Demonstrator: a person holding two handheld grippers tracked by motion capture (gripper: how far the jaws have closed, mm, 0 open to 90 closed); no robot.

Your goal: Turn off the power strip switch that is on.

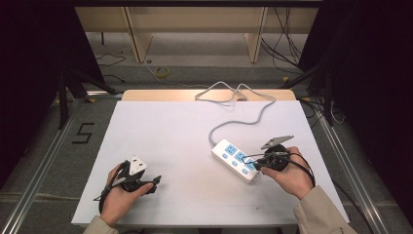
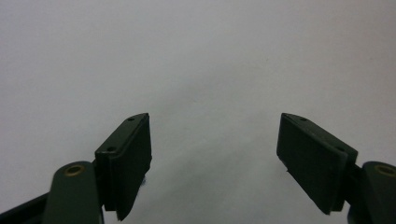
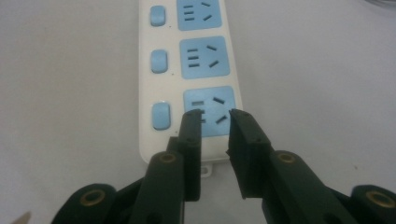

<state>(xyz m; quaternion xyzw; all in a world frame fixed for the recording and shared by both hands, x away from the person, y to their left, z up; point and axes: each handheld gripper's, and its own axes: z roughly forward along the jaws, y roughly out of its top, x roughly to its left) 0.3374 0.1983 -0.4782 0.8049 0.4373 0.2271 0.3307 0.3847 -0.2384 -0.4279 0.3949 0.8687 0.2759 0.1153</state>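
My right gripper (image 3: 215,114) sits right over the near end of the power strip (image 3: 187,79), jaws a narrow gap apart with nothing between them – the tips hang over the nearest blue socket (image 3: 210,112), and I can't tell whether they touch its face. In the high view the strip (image 1: 236,160) lies on the white table (image 1: 170,146) to the right of centre, its long axis running diagonally from the upper left toward my right hand (image 1: 292,173), with its grey cable (image 1: 243,105) trailing off to the far edge. In the right gripper view that axis runs almost straight away from the jaws, sockets in a row on the right and the blue switches (image 3: 159,114) on the left. So anything aimed at the strip goes forward along its length, not across it.

My left gripper (image 1: 155,181) is well apart from the strip, near the front left of the table – its jaws stand wide apart over bare white surface, holding nothing, as the left gripper view (image 2: 215,158) shows. My left hand (image 1: 119,195) would have to cross most of the table to help, so I judge the right one to be the one placed for any press or pinch at that near socket
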